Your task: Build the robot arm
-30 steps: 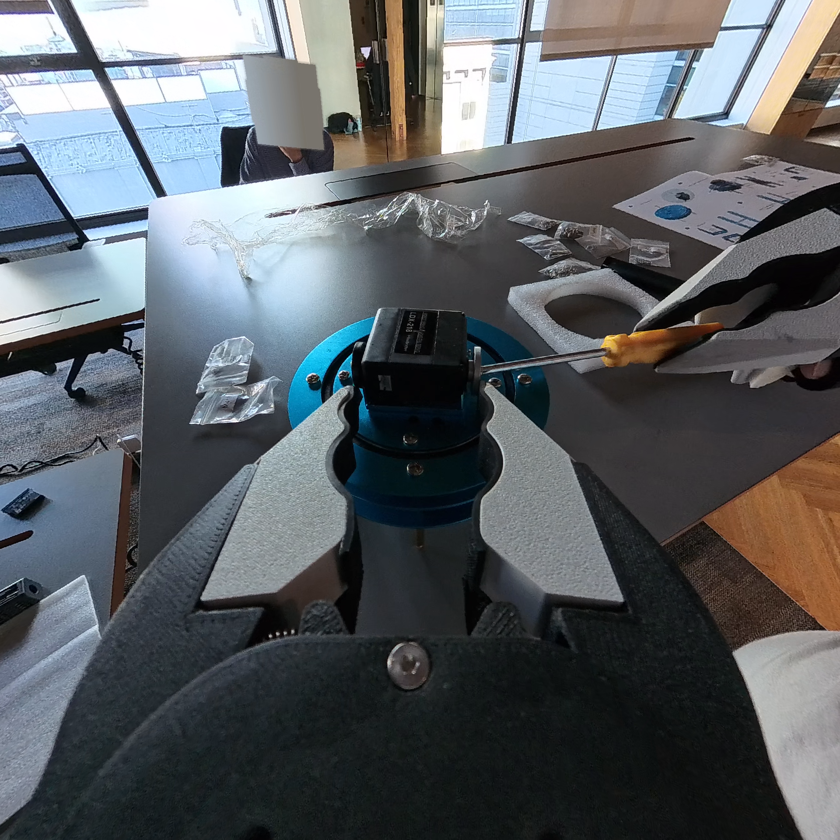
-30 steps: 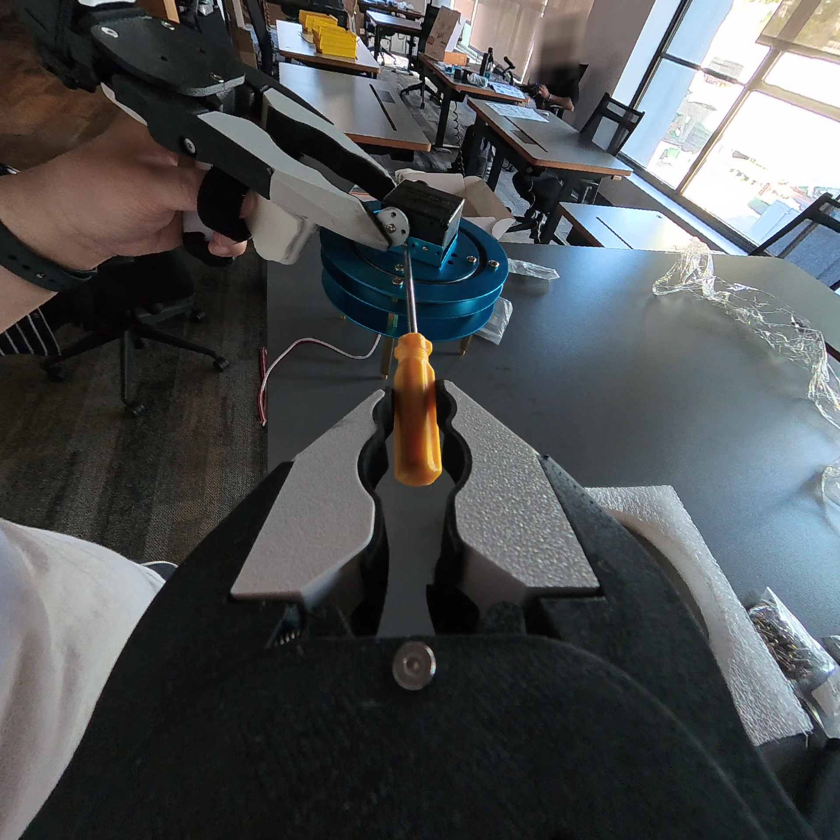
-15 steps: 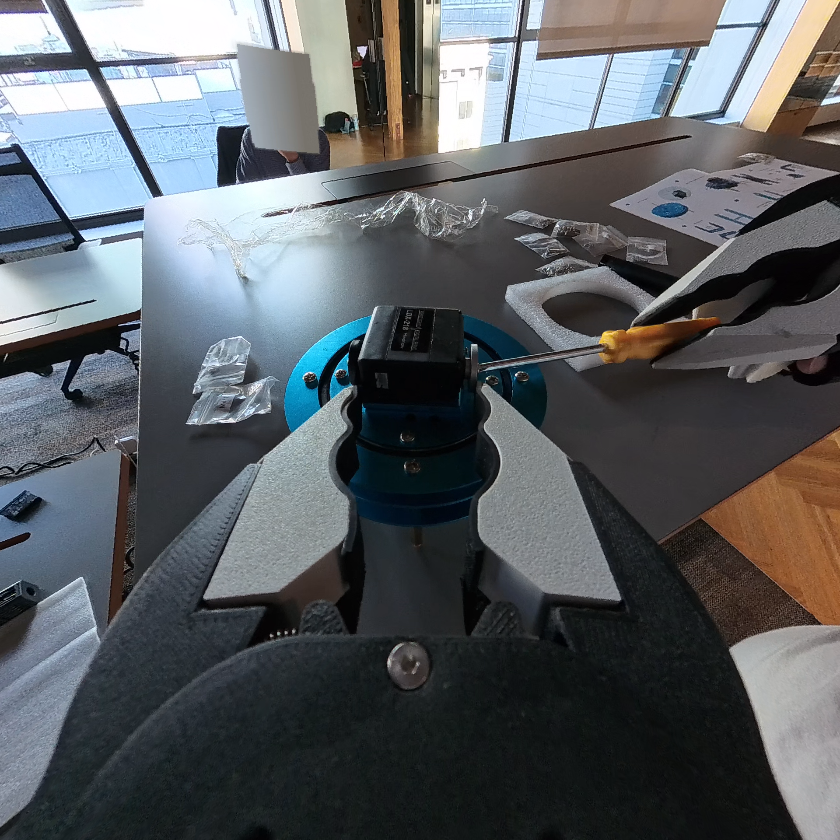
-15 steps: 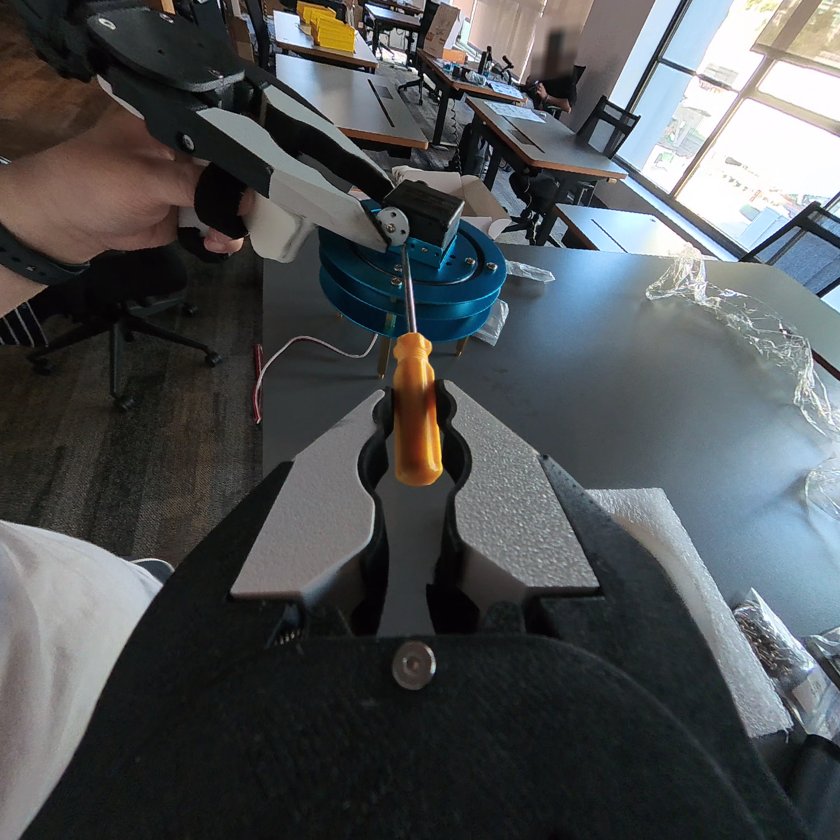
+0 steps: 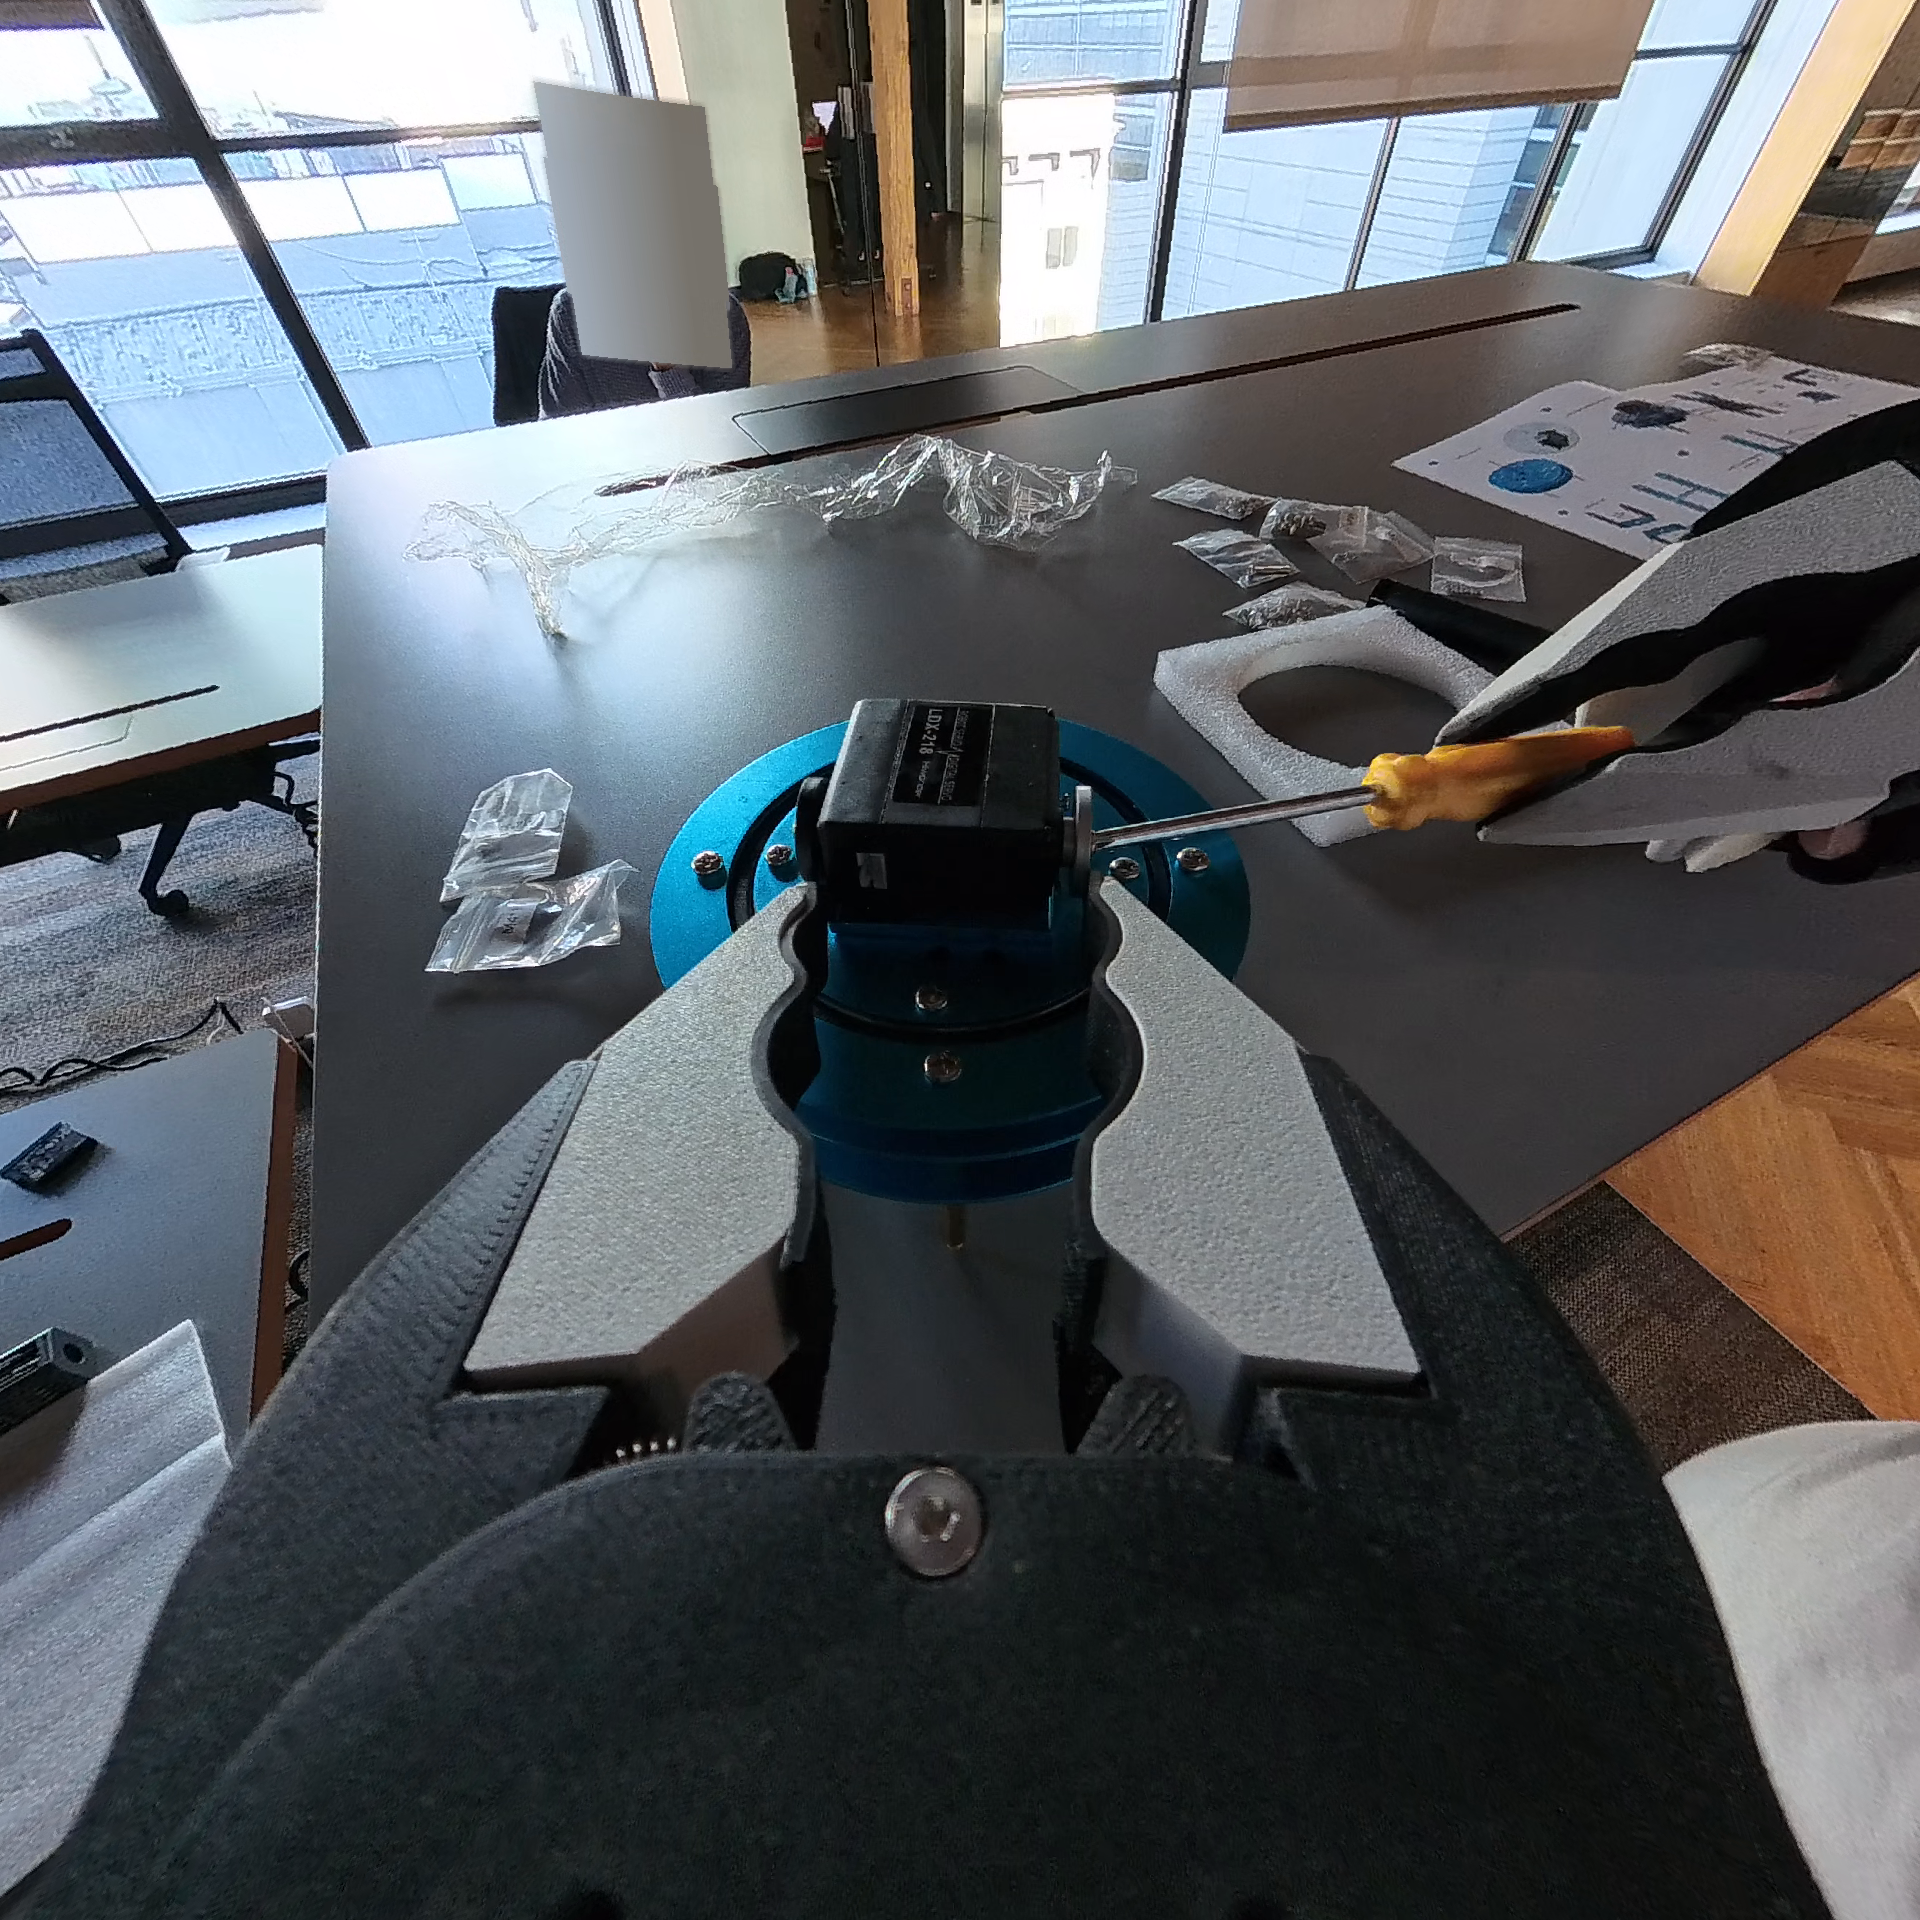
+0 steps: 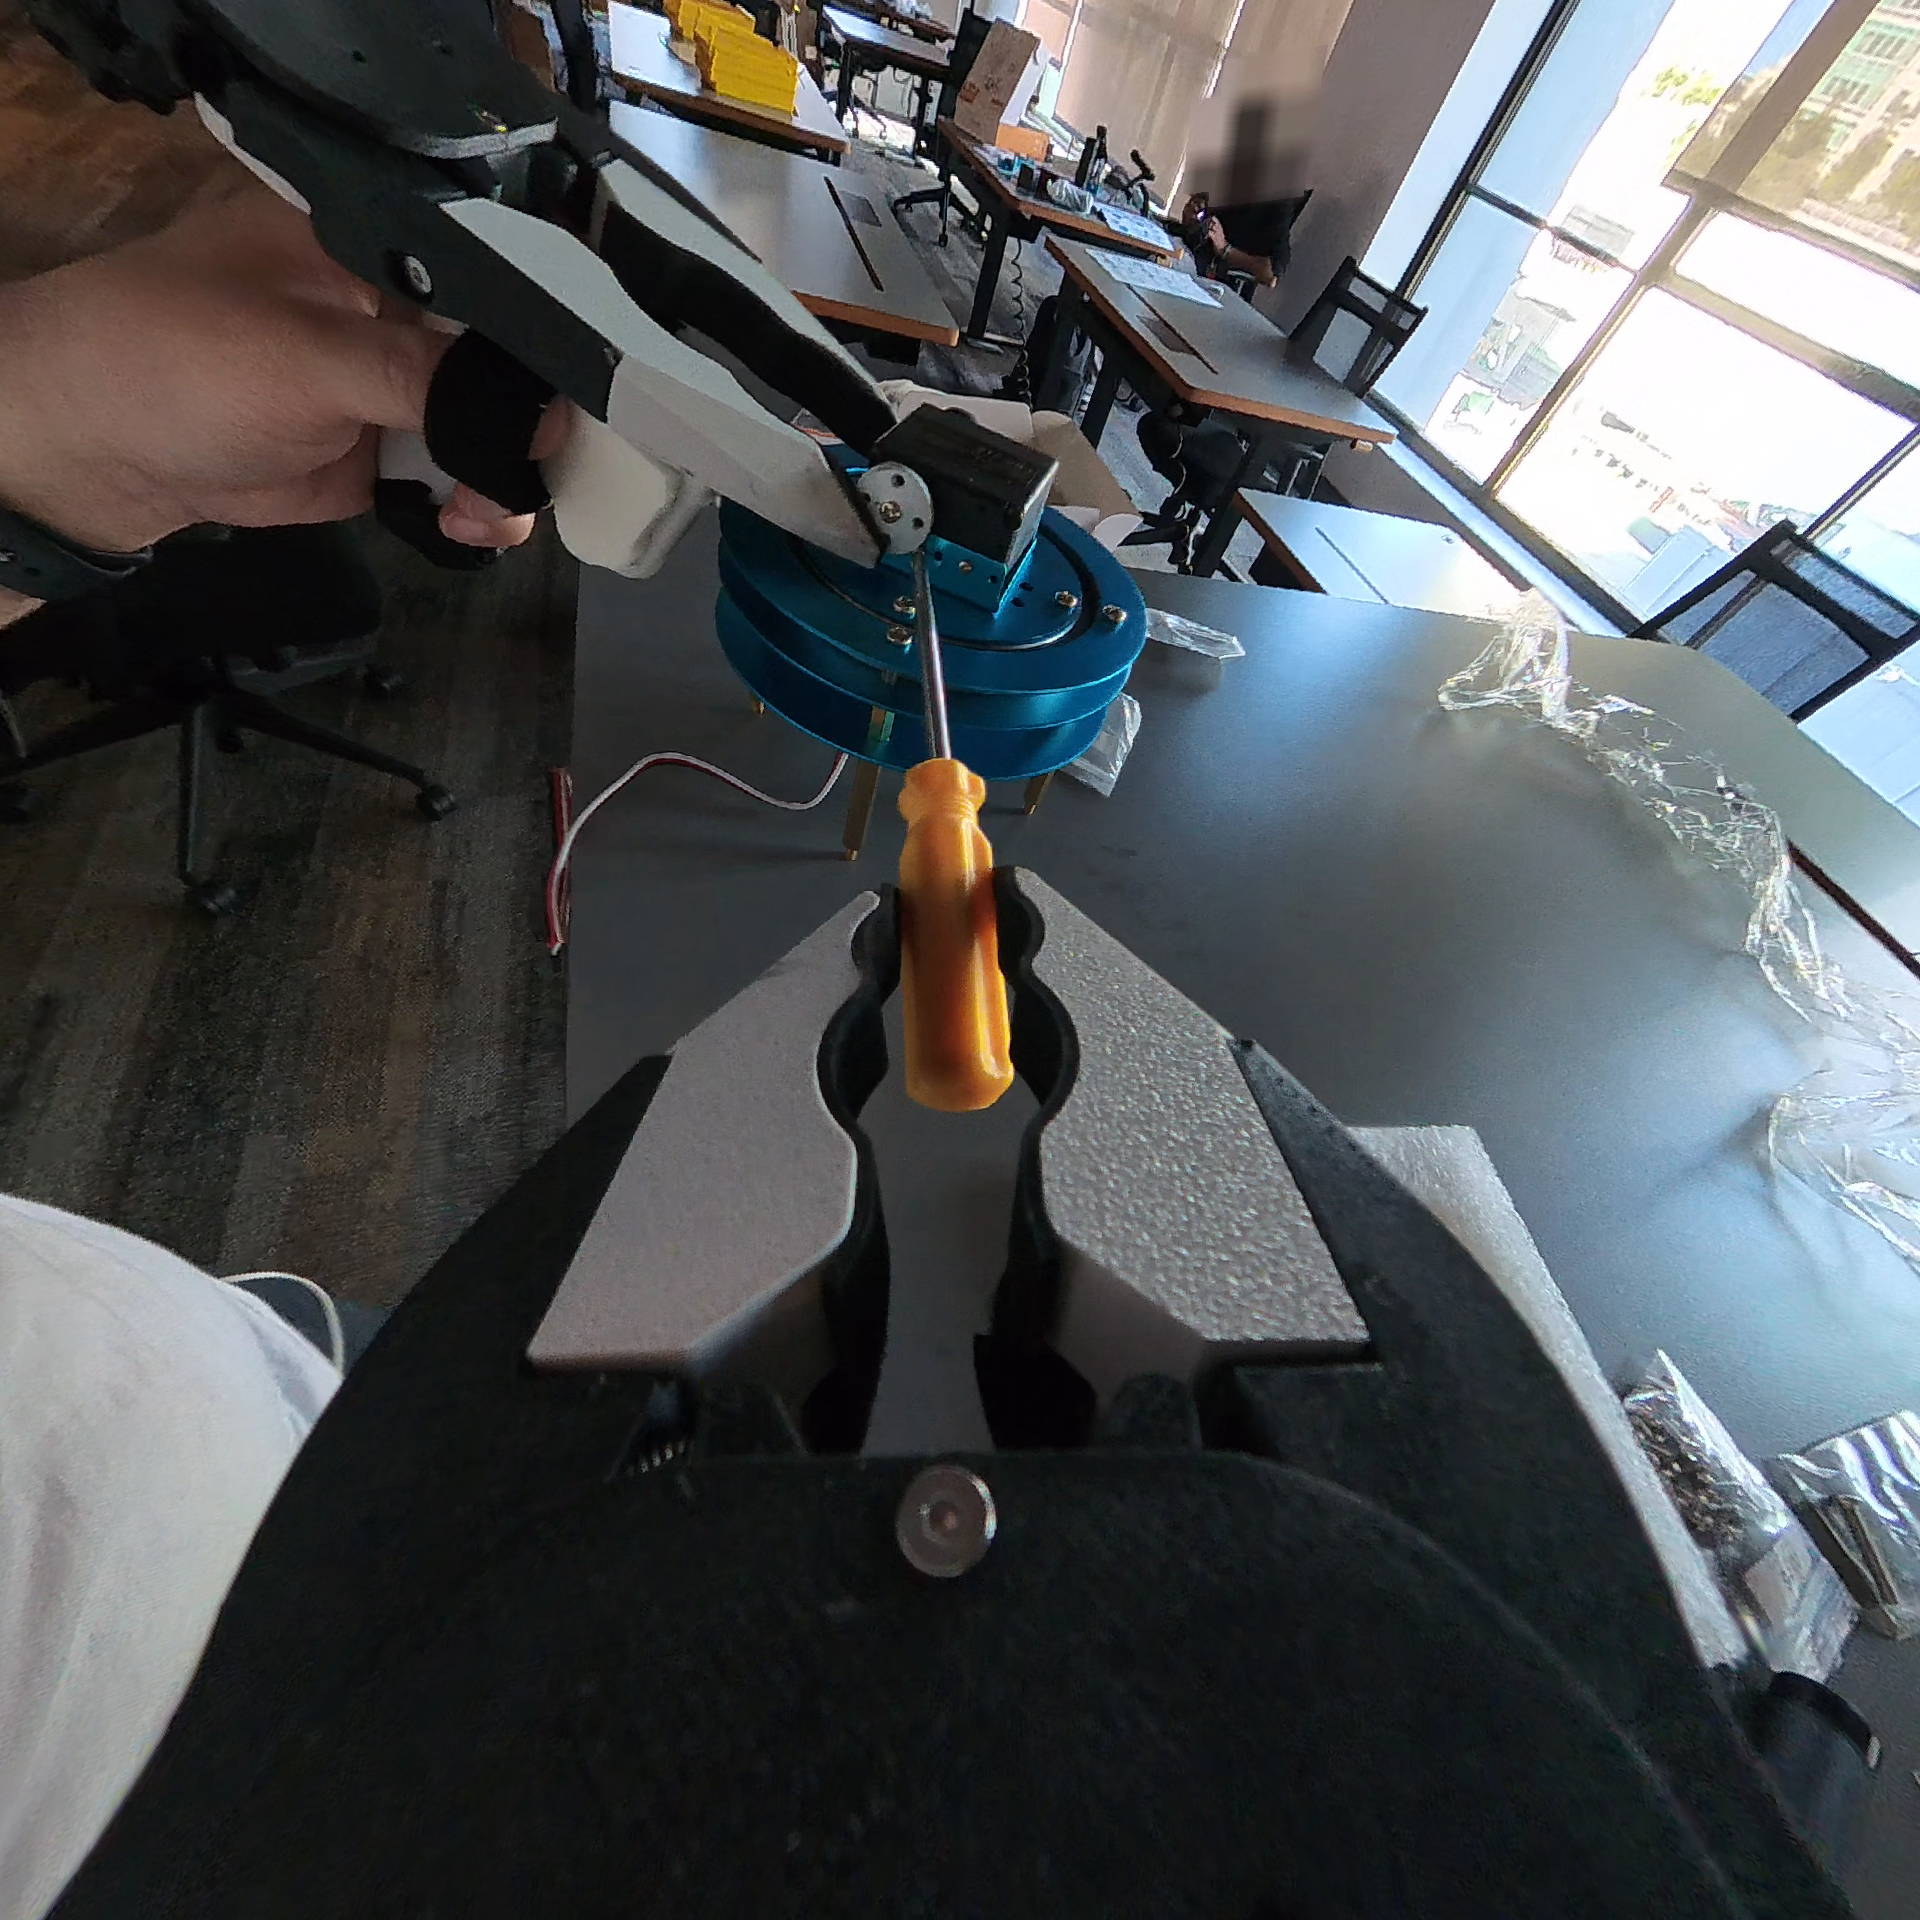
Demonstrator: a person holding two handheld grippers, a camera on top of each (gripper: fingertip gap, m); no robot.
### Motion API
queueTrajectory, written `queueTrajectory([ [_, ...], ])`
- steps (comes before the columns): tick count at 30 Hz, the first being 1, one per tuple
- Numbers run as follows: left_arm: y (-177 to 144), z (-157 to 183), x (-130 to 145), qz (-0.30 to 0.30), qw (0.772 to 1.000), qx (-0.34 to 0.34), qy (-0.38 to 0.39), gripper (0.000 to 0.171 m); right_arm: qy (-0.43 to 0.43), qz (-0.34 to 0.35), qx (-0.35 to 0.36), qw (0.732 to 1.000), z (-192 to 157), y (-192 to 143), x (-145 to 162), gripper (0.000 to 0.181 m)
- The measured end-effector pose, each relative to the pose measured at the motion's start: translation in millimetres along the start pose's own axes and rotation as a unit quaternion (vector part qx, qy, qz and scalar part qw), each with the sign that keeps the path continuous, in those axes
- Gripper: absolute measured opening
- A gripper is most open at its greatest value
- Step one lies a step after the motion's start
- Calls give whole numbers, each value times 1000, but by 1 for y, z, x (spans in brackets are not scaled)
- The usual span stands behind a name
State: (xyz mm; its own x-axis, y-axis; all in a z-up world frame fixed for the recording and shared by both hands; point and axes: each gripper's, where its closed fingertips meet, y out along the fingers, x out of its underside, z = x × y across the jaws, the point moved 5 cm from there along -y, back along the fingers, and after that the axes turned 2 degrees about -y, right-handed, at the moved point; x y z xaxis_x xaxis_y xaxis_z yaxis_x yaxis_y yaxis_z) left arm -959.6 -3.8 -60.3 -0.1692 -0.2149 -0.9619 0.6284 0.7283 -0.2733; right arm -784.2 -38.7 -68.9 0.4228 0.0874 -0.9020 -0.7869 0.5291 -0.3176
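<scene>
A black servo (image 5: 940, 800) sits in a blue bracket on a round blue base (image 5: 1195, 914) on the dark table (image 5: 623, 675). My left gripper (image 5: 951, 904) is shut on the servo, one fingertip on each side. The right wrist view shows the same grip (image 6: 831, 488) on the servo (image 6: 971, 478). My right gripper (image 6: 951, 925) is shut on the orange handle of a screwdriver (image 6: 951, 977). The screwdriver's steel tip rests on the screw in the grey disc (image 6: 896, 509) on the servo's side. The left wrist view shows the screwdriver (image 5: 1455, 774) coming in from the right.
A white foam frame (image 5: 1247, 665), small bags of parts (image 5: 1340, 540) and a printed sheet (image 5: 1621, 457) lie to the right. Two clear bags (image 5: 520, 894) lie to the left, crumpled film (image 5: 935, 488) behind. A red-white wire (image 6: 665, 779) hangs off the table edge. A person (image 5: 623, 353) sits beyond.
My left fingers closed a little on the servo about a second ago and have held since. The screwdriver tip stays on the disc; its handle looks slightly blurred now.
</scene>
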Motion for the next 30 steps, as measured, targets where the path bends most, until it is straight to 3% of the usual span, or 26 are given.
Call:
queueTrajectory([
  [10,0,0,0,0,1000,0,-1,48,-113,7,50,992,-3,0,0,16],
  [21,1,1,0,-6,1000,-7,4,48,-284,-38,135,948,-8,1,-4,17],
  [25,1,1,0,-8,1000,-10,6,48,-235,-42,122,963,-10,1,-4,16],
  [30,1,-1,0,-9,1000,-18,8,48,-80,-27,53,995,-9,-1,-11,16],
])
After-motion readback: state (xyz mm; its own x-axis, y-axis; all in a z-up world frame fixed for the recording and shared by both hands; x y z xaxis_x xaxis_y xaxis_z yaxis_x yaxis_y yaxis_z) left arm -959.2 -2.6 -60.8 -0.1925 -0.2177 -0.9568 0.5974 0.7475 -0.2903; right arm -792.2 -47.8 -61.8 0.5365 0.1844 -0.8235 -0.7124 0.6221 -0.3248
